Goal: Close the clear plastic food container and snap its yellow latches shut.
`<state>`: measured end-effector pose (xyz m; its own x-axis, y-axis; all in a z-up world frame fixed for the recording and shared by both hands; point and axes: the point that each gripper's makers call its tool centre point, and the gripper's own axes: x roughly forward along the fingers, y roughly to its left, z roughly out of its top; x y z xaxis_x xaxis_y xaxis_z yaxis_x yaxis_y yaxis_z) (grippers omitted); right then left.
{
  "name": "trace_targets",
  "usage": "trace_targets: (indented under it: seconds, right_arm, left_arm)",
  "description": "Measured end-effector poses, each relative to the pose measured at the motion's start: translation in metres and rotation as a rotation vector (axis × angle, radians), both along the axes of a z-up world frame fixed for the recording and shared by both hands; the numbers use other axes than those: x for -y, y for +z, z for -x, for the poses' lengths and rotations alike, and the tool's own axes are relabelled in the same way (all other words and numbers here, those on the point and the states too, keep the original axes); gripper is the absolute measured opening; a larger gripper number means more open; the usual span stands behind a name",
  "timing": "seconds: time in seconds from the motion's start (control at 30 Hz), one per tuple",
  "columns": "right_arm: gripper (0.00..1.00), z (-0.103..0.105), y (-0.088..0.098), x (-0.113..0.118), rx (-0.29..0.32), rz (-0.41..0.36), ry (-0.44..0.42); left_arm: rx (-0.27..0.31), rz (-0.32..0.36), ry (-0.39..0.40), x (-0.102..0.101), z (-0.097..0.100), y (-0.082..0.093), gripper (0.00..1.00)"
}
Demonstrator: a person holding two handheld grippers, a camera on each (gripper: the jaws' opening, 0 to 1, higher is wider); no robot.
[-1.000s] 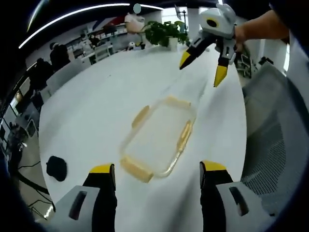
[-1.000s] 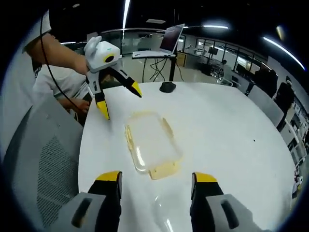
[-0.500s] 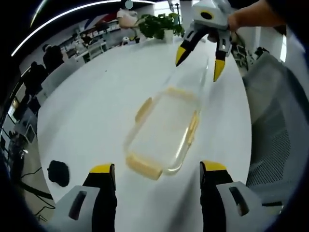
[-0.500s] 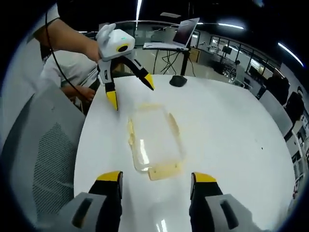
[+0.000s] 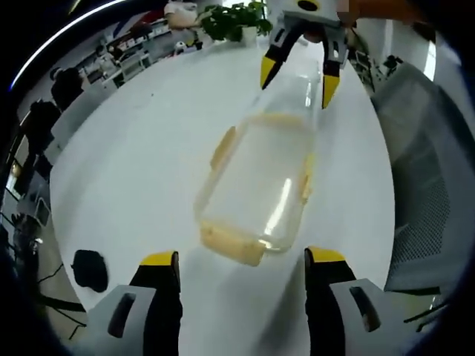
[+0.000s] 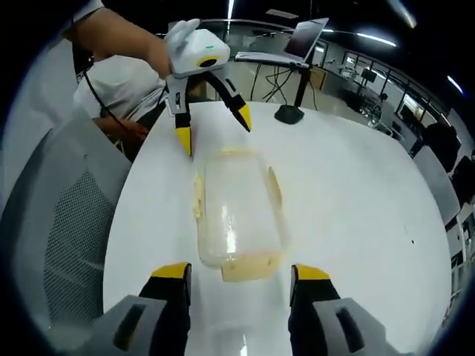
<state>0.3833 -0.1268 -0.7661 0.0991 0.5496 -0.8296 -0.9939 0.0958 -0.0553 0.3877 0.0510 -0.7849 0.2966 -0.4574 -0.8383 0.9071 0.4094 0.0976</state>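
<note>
Two grippers face each other across a clear plastic box with yellow latches on a white table. In the left gripper view, the left gripper (image 5: 234, 259) stands with jaws wide, empty, just short of the near end of the box (image 5: 256, 182); the right gripper (image 5: 294, 73) hovers over the far end, jaws also spread. In the right gripper view, the right gripper (image 6: 237, 273) frames the near end latch (image 6: 249, 268), while the left gripper (image 6: 213, 127) hangs above the far end. The lid seems seated already. I'd steady one end, then press each splayed latch (image 5: 222, 147) squarely down until it clicks.
</note>
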Motion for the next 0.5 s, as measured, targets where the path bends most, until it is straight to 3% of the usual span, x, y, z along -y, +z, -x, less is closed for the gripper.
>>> trace_targets:
  seconds: [0.5]
  right_arm:
    - [0.48,-0.005,-0.013,0.001,-0.018,0.064,0.046]
  left_arm:
    - [-0.017,-0.046,-0.083,0.000,-0.007,-0.007,0.63]
